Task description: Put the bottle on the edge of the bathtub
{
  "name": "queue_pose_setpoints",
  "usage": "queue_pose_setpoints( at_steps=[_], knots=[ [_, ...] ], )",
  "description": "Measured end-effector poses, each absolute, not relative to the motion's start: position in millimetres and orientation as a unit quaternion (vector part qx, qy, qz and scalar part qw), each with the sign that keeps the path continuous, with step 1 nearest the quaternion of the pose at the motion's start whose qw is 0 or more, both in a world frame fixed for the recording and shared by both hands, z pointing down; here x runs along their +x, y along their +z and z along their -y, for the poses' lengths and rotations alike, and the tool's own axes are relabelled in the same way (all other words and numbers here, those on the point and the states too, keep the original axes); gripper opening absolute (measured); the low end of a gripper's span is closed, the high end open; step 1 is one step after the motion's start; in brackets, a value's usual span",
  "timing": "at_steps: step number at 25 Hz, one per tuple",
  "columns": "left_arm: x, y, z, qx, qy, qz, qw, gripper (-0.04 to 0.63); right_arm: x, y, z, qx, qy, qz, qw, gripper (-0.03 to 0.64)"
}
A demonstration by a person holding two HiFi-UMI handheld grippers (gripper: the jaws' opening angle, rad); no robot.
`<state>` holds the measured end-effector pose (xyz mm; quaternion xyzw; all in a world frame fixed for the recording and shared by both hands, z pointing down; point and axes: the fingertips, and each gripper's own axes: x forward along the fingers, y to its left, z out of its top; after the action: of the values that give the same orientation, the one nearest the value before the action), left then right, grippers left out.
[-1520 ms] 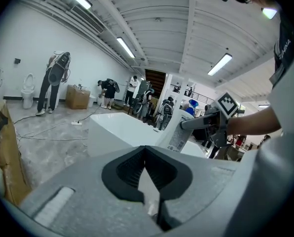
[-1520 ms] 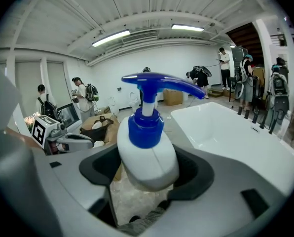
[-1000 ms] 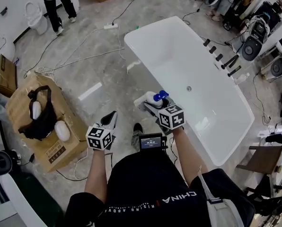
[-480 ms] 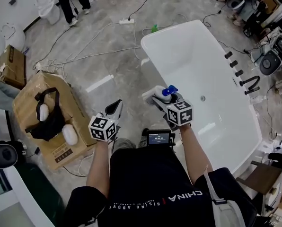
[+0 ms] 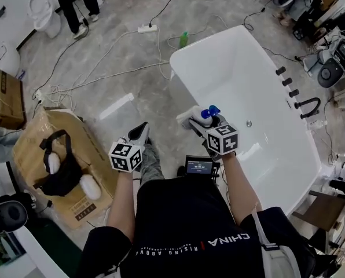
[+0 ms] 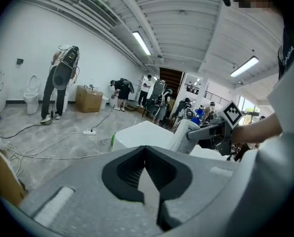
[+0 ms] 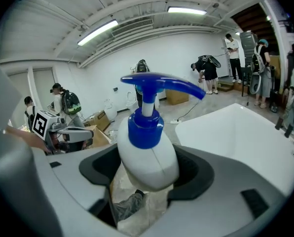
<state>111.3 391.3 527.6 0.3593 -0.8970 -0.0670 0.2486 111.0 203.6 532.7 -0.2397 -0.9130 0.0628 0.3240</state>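
Bottle (image 5: 191, 119) in right gripper (image 5: 197, 124) near bathtub (image 5: 233, 35) rim; cables (image 5: 103, 69) cross floor.

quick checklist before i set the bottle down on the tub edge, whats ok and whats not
1. Grip on the bottle: ok. The right gripper is closed on its white body.
2. Bottle attitude: ok. The blue pump points up in the right gripper view.
3. Bottle over the bathtub edge: cannot tell. The head view puts it at the near rim, but its height above the rim is unclear.
4. Landing spot free: ok. The near rim looks bare, and the black fittings are on the far side.
5. Left gripper out of the way: ok. It is empty with jaws together, over the floor.
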Motion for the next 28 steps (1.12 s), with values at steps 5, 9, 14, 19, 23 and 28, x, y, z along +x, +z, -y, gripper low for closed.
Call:
queue_pose_setpoints(
  at_steps=[5,9,14,19,23,28],
  knots=[
    [23,515,-400,0.4,-0.058,0.883,0.238,0.009,38,523,-224,-0.211,0.06,0.921,0.323,0.31],
    [-36,503,-409,0.439,-0.044,0.866,0.235,0.009,-17,506,-240,-0.182,0.071,0.931,0.309,0.31],
    [-90,500,-433,0.476,-0.031,0.846,0.238,0.009,-56,502,-262,-0.143,0.083,0.939,0.301,0.31],
    [-123,506,-432,0.502,-0.026,0.829,0.246,0.009,-78,506,-271,-0.126,0.087,0.94,0.305,0.31],
    [-139,513,-418,0.522,-0.026,0.814,0.253,0.009,-95,511,-262,-0.109,0.093,0.94,0.311,0.31],
    [-160,524,-398,0.555,-0.045,0.785,0.271,0.009,-125,519,-246,-0.09,0.104,0.94,0.312,0.31]
  ],
)
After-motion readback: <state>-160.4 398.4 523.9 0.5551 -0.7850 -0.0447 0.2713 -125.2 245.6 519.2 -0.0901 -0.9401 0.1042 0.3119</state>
